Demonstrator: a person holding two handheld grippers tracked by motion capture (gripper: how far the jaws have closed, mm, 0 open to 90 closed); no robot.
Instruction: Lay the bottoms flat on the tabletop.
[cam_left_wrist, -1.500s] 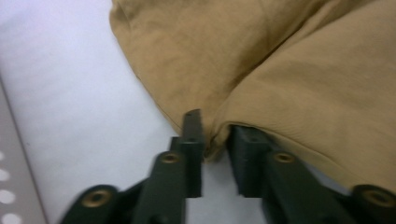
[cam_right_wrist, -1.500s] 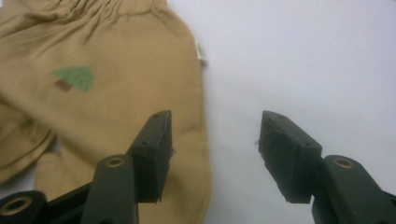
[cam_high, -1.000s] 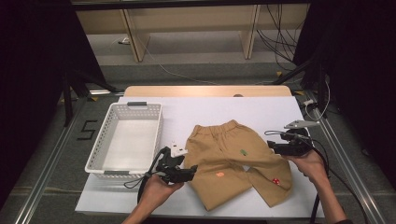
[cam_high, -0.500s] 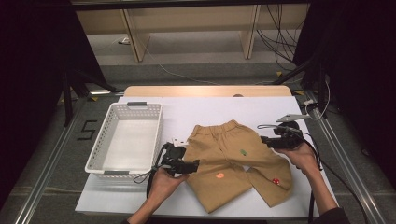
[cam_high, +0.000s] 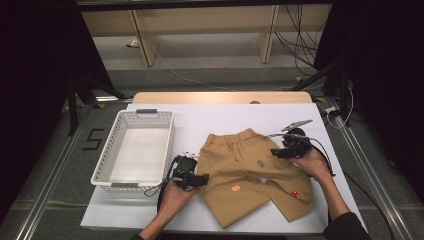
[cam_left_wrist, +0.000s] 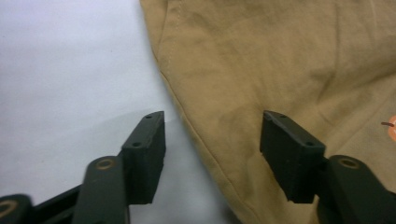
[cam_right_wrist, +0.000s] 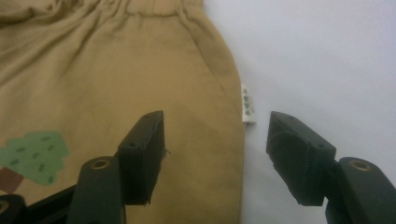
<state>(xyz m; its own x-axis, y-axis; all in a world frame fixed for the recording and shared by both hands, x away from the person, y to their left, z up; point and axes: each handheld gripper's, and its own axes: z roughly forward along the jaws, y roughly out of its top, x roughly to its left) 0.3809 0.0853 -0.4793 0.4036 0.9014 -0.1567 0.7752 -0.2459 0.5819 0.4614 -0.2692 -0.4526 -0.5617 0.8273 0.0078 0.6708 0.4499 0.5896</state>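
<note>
Here we see the tan trousers (cam_high: 250, 172) lying flat on the white counter (cam_high: 310, 112), beside the empty basket (cam_high: 117, 177). Our left tool (cam_left_wrist: 212, 140) straddles the left side seam, jaws spread; our right tool (cam_right_wrist: 217, 147) straddles the right seam near the care label (cam_right_wrist: 248, 108), likewise released. If either jaw closes too shallowly, we judge it may pinch one fabric layer alone, and the fold would skew.

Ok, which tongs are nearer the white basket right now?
Left. The left tongs sit just off the white basket, at its near right corner, by the tan pants. The right tongs are across the pants, at their far side seam.
</note>
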